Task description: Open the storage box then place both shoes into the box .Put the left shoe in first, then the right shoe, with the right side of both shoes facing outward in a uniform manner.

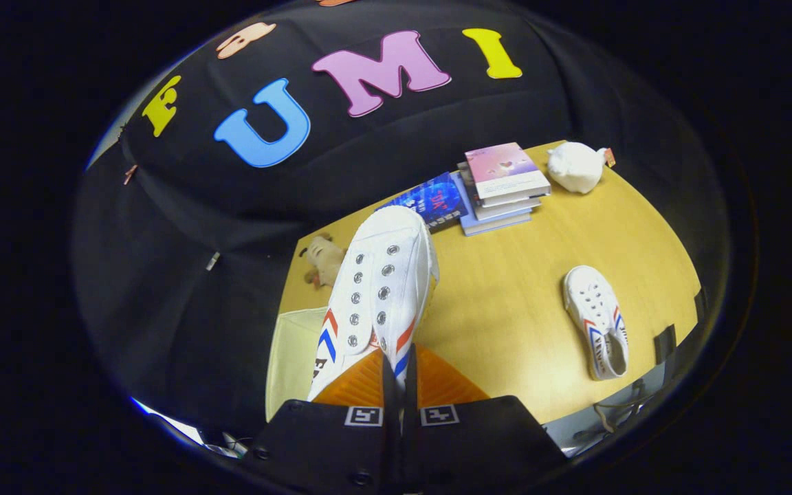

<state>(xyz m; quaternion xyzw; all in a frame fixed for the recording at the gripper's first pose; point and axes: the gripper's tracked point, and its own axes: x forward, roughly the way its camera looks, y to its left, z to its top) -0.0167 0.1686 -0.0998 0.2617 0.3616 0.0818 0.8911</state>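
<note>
My gripper [399,375] is shut on a white canvas shoe [379,289] with red and blue chevrons, pinching its side wall near the heel. The shoe hangs in the air, toe pointing away, above the wooden table [506,309]. Below and beside it lies the cream storage box [293,350], at the table's near corner, partly hidden by the shoe. The second white shoe [599,320] lies flat on the table off to the other side, toe pointing away, heel opening toward me.
A stack of books [502,185] and a blue book [434,199] rest at the far side of the table. A white plush toy [575,167] sits beyond the books. A small tan plush [324,260] lies near the box.
</note>
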